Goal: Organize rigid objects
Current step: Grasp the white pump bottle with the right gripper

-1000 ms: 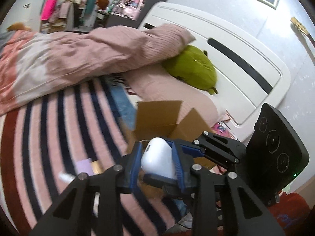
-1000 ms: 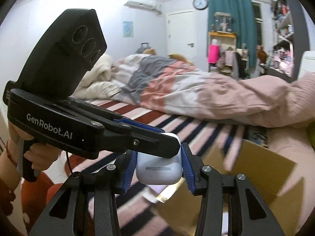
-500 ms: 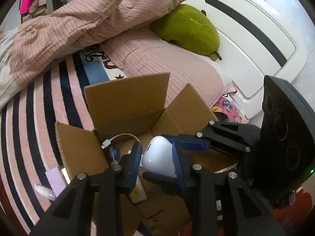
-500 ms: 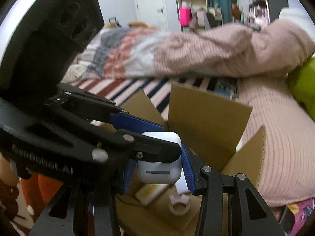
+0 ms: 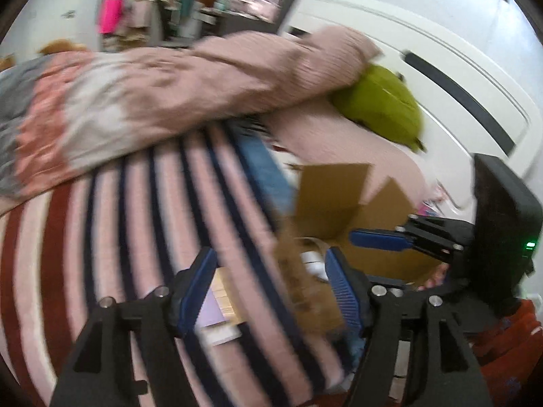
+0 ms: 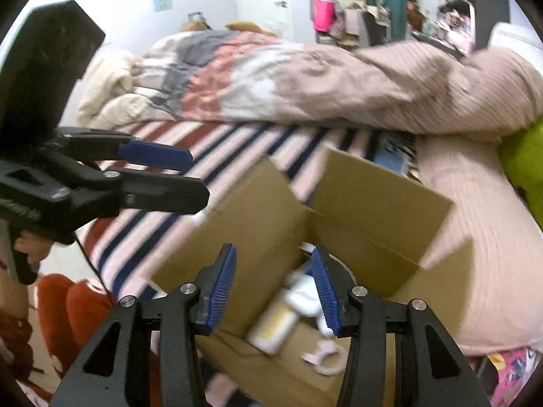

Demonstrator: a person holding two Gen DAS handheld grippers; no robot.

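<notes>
An open cardboard box [image 6: 366, 217] sits on the striped bed; it also shows in the left wrist view [image 5: 342, 200]. Inside lie several small objects: a white case [image 6: 305, 296], a yellowish tube [image 6: 275, 322] and a small white ring [image 6: 324, 356]. My right gripper [image 6: 273, 293] is open and empty just above the box's near side. My left gripper [image 5: 271, 291] is open and empty over the bed, left of the box; it shows in the right wrist view [image 6: 159, 169]. A lilac card [image 5: 217, 312] lies on the bed under it.
A striped blanket [image 5: 135, 220] covers the bed. A rumpled pink and grey duvet [image 6: 288, 78] lies behind the box. A green plush [image 5: 380, 105] rests by the white headboard [image 5: 441, 51]. A pink pillow [image 6: 475, 230] lies right of the box.
Both grippers opened and let go of the white case, which now lies in the box. The left gripper swung left away from the box; the right stays over it.
</notes>
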